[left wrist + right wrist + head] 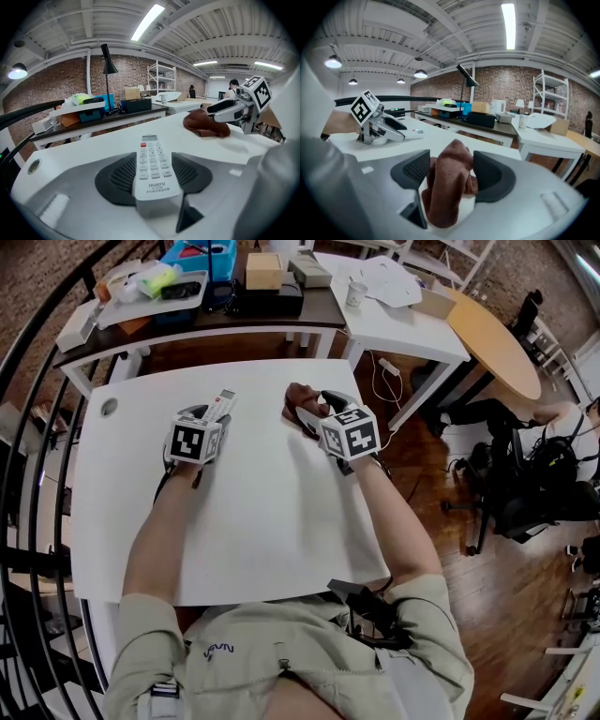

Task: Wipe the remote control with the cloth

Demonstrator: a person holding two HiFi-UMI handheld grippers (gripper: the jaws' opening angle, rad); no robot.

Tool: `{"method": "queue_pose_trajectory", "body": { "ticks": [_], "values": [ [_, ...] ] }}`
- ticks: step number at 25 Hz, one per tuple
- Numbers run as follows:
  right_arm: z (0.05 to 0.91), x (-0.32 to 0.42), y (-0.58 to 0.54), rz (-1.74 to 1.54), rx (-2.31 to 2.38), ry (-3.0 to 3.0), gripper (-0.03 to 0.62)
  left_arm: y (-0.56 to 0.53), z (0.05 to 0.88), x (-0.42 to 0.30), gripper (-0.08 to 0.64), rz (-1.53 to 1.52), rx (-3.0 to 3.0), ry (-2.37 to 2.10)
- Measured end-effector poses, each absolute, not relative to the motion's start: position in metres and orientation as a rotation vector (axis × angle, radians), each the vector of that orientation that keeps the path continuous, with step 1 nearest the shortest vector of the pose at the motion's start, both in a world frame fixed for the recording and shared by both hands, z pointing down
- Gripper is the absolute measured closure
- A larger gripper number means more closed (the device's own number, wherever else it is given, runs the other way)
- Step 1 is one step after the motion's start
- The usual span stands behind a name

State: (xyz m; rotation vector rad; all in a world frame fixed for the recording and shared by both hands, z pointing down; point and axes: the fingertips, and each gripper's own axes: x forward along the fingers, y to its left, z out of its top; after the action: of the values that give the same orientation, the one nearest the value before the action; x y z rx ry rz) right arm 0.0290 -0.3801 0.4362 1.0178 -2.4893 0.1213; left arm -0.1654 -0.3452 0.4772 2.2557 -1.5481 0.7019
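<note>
Head view: remote control (221, 403) and cloth (298, 402) held near each other, not touching, at the white table (262, 521).
Left gripper (153, 174) clamps the remote control's sides, buttons up; right gripper (449, 176) pinches the bunched cloth. Best to hold the remote steady and draw the cloth's free fold along the keys.

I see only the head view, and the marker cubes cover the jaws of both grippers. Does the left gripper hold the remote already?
Observer: Yes. In the left gripper view, the left gripper presses its pads on both long sides of the remote.
Operator: Which face of the remote is up?
Observer: The button face; its small screen end points away from the gripper.
Operator: And the cloth?
Observer: The right gripper pinches the brown cloth, bunched up between its pads.
</note>
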Motion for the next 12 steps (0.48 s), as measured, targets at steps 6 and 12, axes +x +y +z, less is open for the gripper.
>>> {"method": "queue_pose_trajectory", "body": {
  "ticks": [6,12],
  "values": [
    [0.444,0.023,-0.379,0.11,0.992,-2.47,0.298,-0.333,0.45,-0.161,0.314,0.655,2.322,-1.624],
    [0.451,0.019,-0.381,0.095,0.988,-2.441,0.298,-0.318,0.415,-0.15,0.314,0.58,2.404,-1.647]
  ]
}}
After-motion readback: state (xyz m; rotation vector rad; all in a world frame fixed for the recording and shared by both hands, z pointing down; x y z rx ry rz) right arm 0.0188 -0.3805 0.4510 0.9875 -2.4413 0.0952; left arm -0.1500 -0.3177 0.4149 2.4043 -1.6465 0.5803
